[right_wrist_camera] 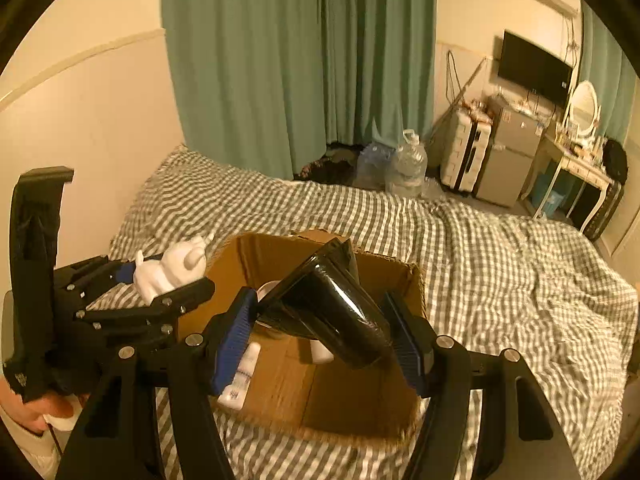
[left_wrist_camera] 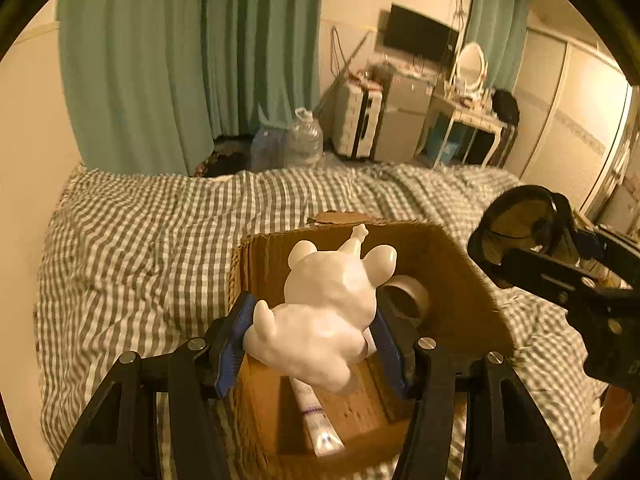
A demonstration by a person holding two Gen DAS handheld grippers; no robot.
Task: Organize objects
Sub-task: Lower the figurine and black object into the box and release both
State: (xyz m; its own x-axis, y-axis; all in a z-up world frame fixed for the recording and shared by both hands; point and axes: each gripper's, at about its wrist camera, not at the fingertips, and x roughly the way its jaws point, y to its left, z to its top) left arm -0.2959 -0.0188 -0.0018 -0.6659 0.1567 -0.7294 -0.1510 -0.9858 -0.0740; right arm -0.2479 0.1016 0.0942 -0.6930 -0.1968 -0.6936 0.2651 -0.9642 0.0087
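My left gripper is shut on a white animal figurine and holds it over the open cardboard box on the bed. The figurine also shows in the right wrist view, left of the box. My right gripper is shut on a glossy black cone-shaped object above the box; the same object shows at the right in the left wrist view. Inside the box lie a white tube and a cardboard roll.
The box sits on a bed with a grey-and-white checked cover. Green curtains hang behind. Water jugs, a suitcase, a small fridge, a vanity table and a wall TV stand beyond the bed.
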